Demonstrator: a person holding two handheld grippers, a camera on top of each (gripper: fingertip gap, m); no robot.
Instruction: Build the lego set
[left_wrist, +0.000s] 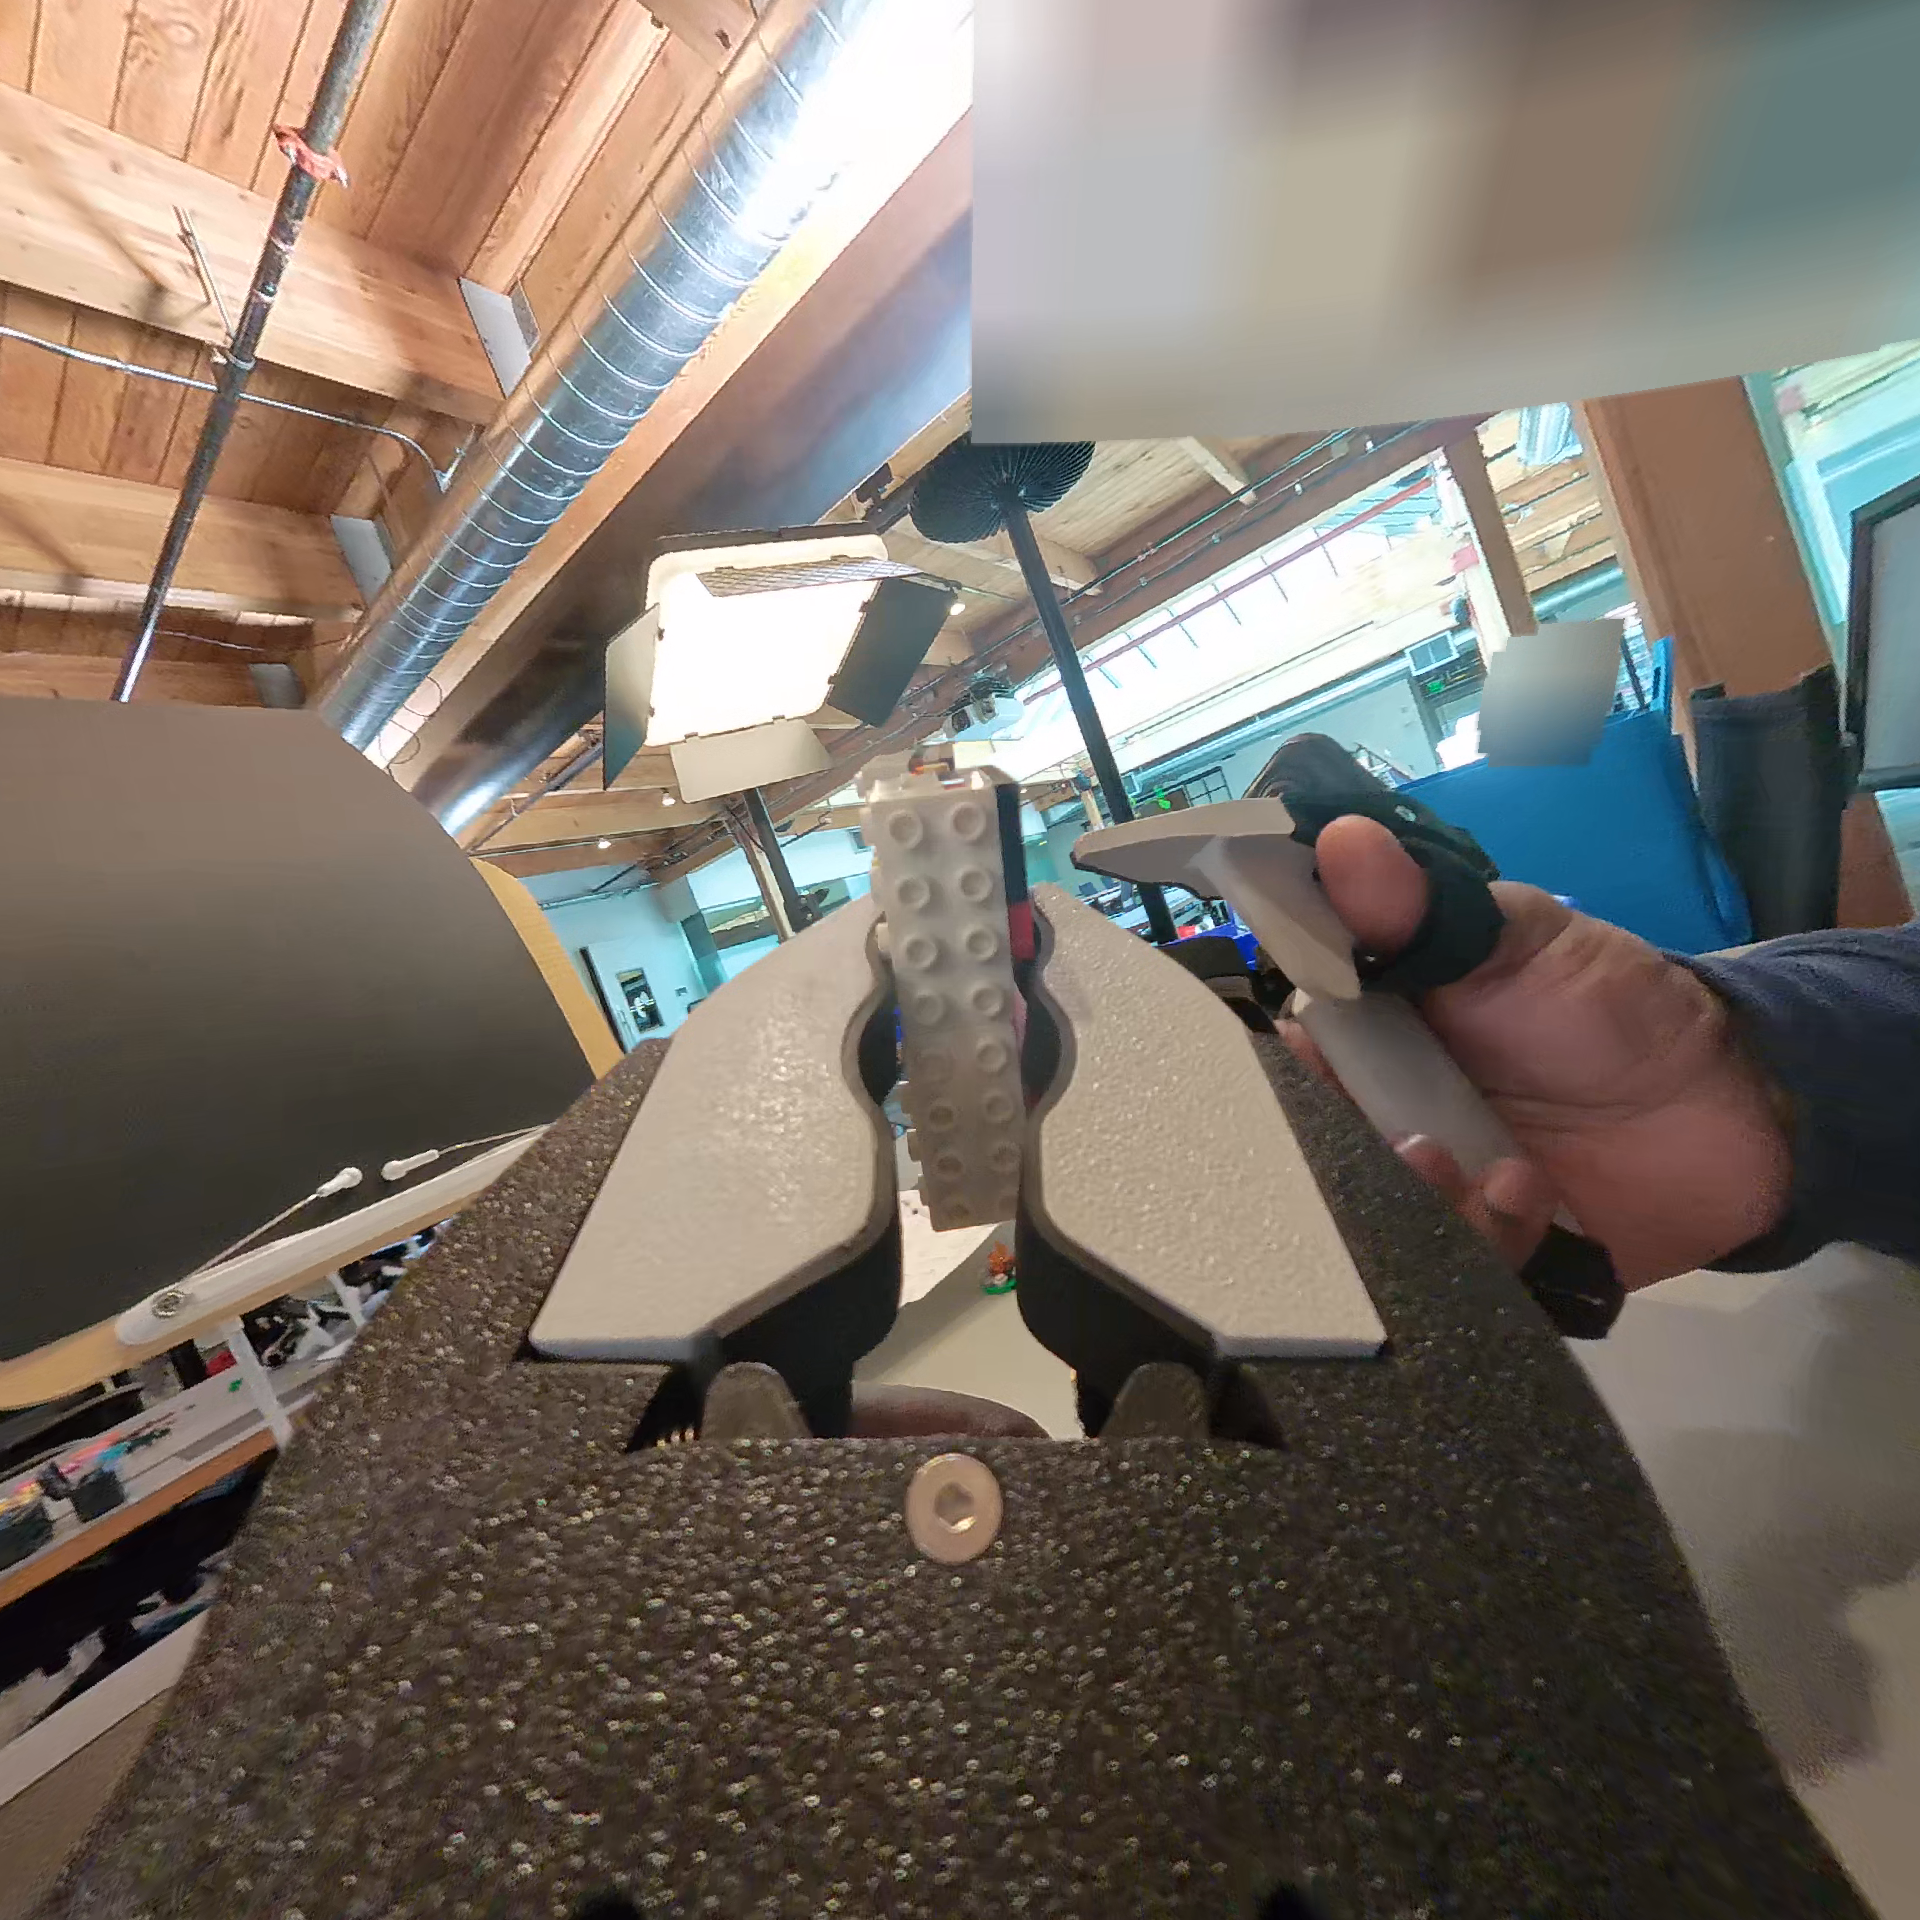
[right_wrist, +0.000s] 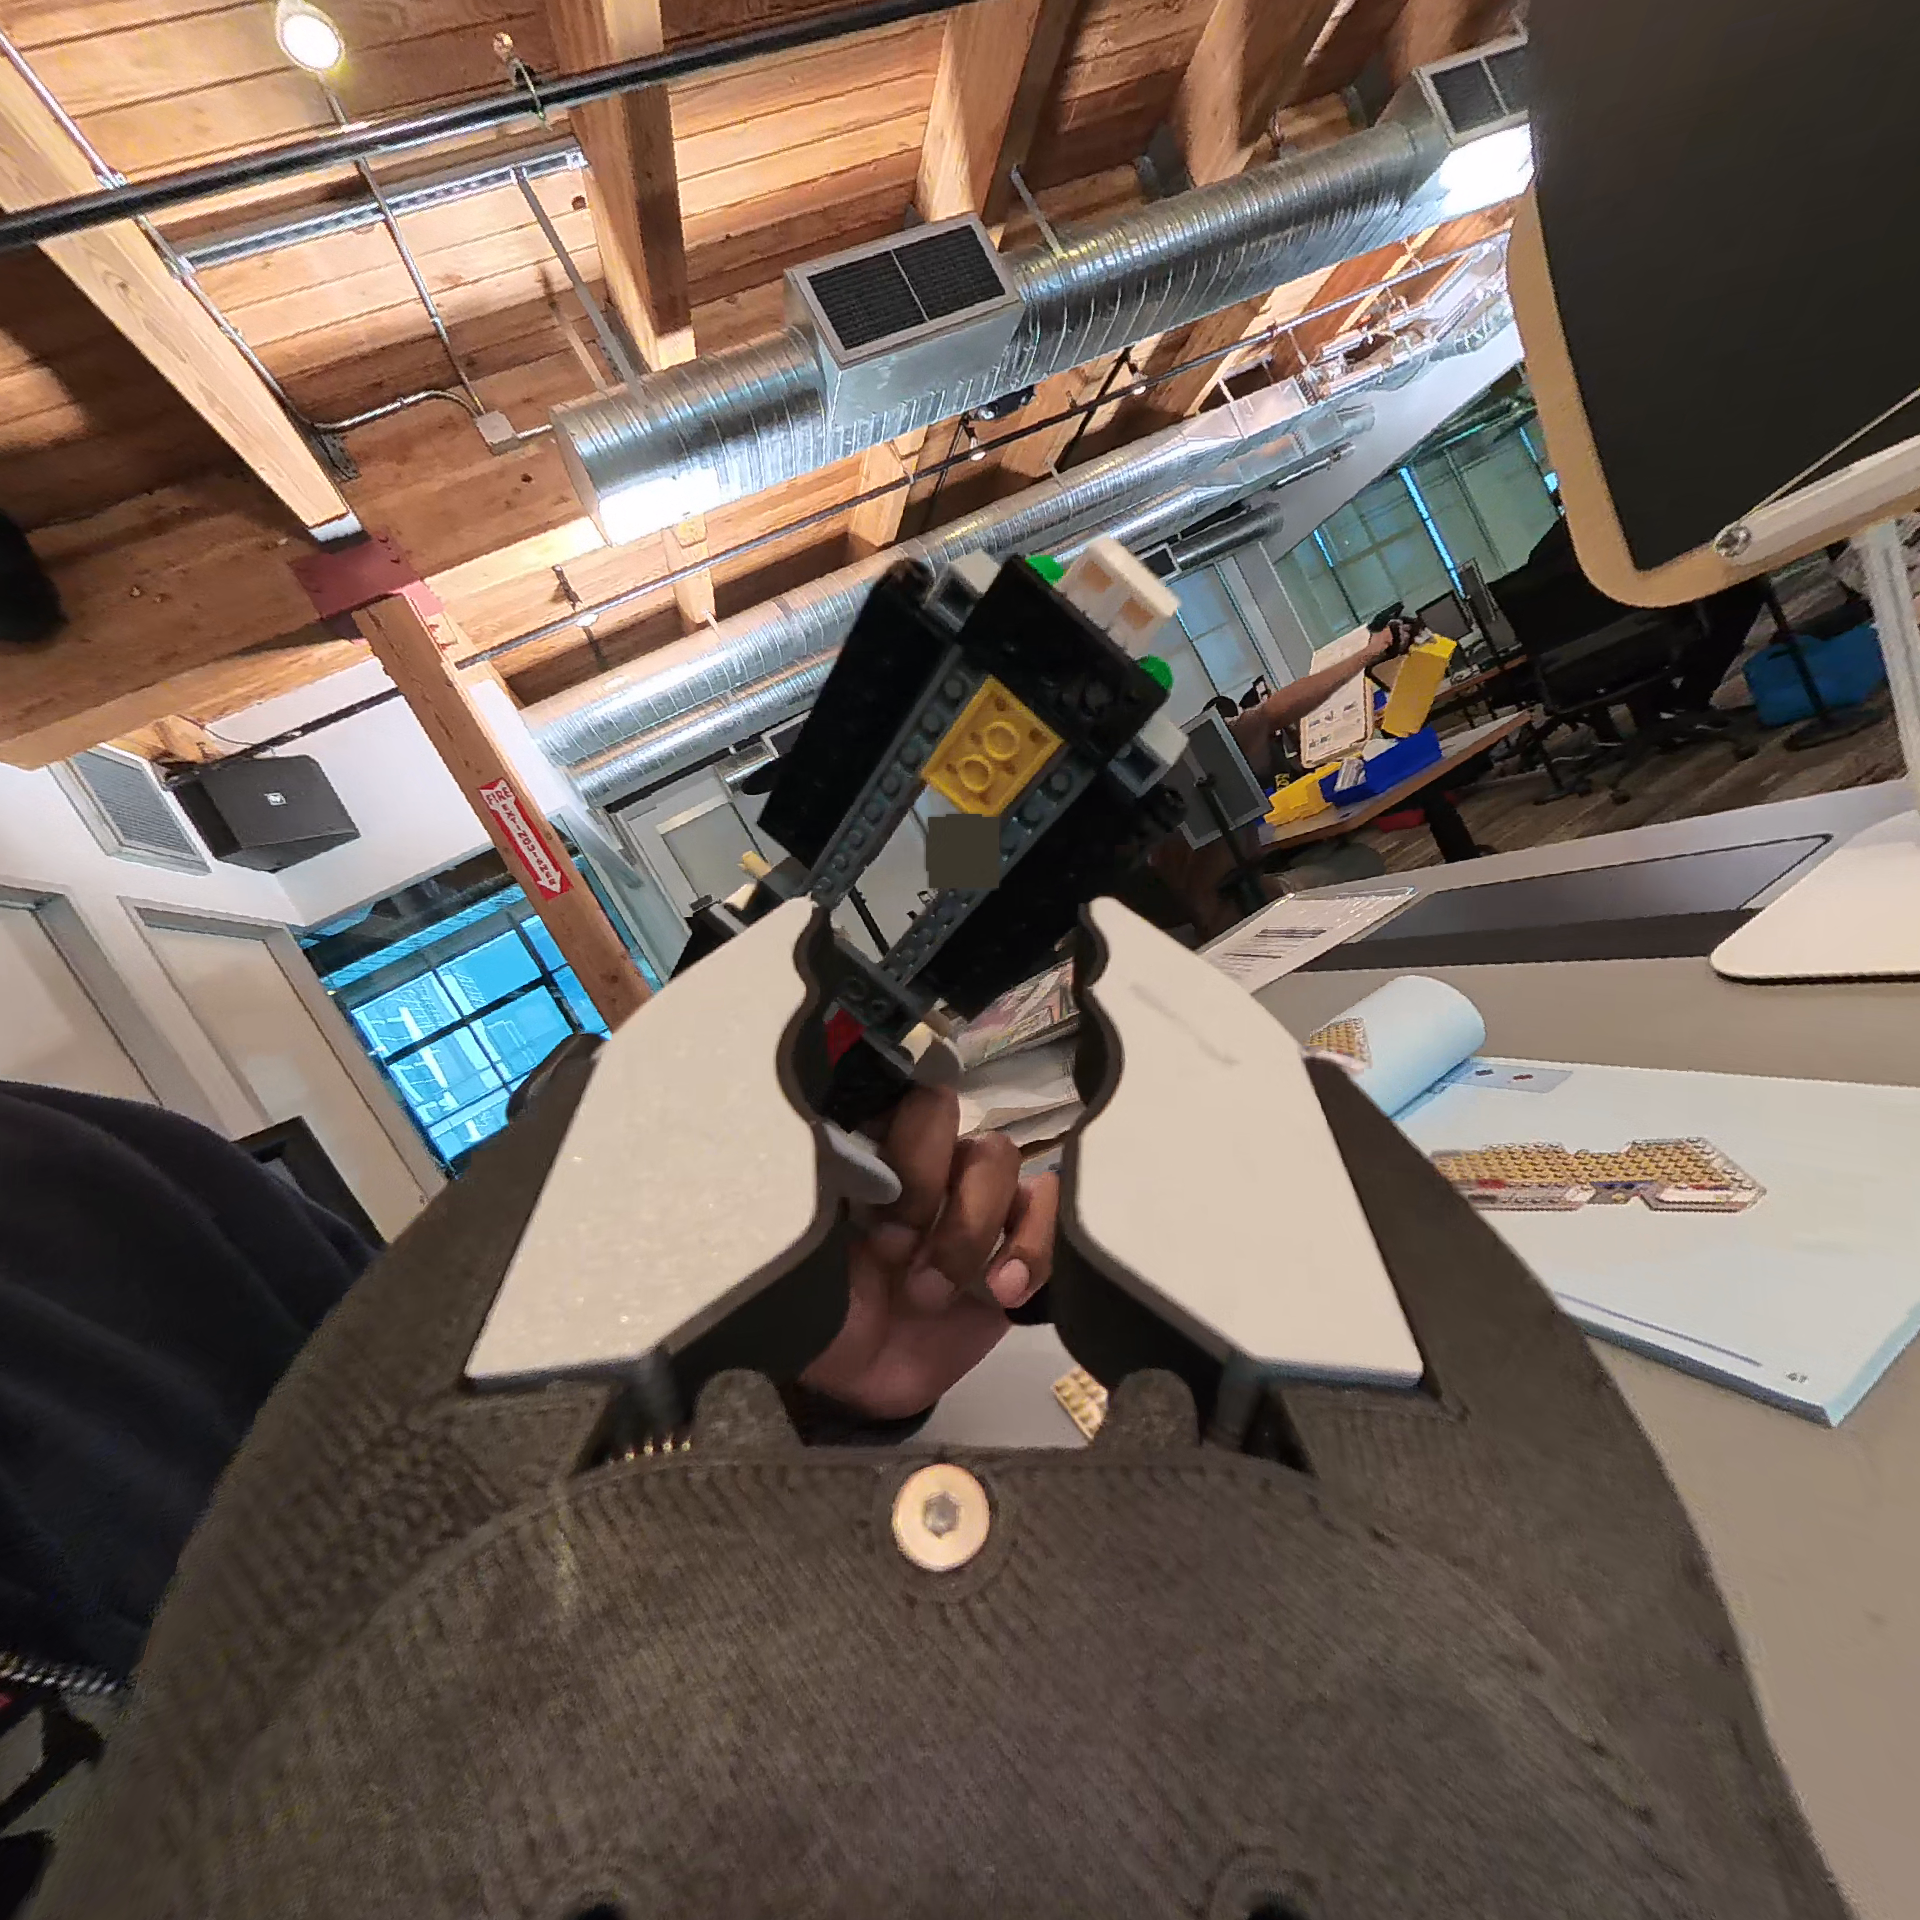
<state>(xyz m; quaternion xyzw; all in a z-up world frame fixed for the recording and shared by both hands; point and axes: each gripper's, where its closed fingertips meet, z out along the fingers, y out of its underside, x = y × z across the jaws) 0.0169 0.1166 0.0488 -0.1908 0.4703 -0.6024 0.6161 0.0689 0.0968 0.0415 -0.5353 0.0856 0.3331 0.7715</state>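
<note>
My left gripper (left_wrist: 961, 925) is shut on a brick model (left_wrist: 951, 997) and holds it up in the air. In the left wrist view the model shows a white studded face with a black and red strip on its right side. In the right wrist view the same model (right_wrist: 987, 748) shows a black and grey underside with a yellow brick, white and green bits at its far end. My right gripper (right_wrist: 951, 914) is open, its fingertips level with the model's lower part. In the left wrist view the right gripper (left_wrist: 1195, 862), held by a hand (left_wrist: 1558, 1060), stands just right of the model, apart from it.
A light blue instruction booklet (right_wrist: 1662, 1226) lies open on the grey table (right_wrist: 1787, 1558) at the right. A small tan plate (right_wrist: 1081, 1387) lies on the table below the grippers. A monitor (right_wrist: 1714, 260) hangs over the upper right. A lamp on a stand (left_wrist: 748, 644) is beyond the model. The grippers' ends are close to 6 centimeters from one another.
</note>
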